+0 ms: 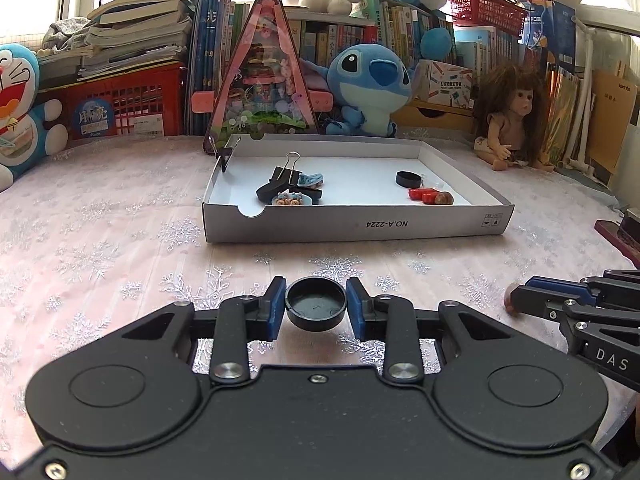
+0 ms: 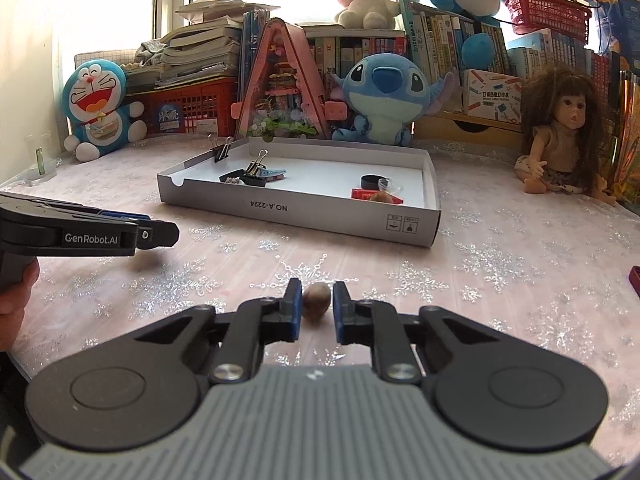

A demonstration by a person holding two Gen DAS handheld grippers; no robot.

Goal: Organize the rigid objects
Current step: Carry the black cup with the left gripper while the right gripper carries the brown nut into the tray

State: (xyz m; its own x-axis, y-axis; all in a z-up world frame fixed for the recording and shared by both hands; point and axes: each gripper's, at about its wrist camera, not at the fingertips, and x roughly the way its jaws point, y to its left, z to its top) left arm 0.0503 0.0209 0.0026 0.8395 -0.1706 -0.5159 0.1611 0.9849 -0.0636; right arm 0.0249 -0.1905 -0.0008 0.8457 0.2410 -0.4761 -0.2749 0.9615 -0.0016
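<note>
Two pickups in hand: left gripper (image 1: pixel 316 306) jaws clamp the black cap (image 1: pixel 315 306) above the bench (image 1: pixel 120 248); right gripper (image 2: pixel 317 304) jaws narrowly bracket the brown nut (image 2: pixel 316 301), seemingly ungripped; next, close, then carry both to the box (image 1: pixel 356 222).

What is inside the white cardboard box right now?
The white cardboard box holds binder clips, a small blue plate, a black round cap, red pieces and a brown nut. Its near wall hides the floor just behind it.
</note>
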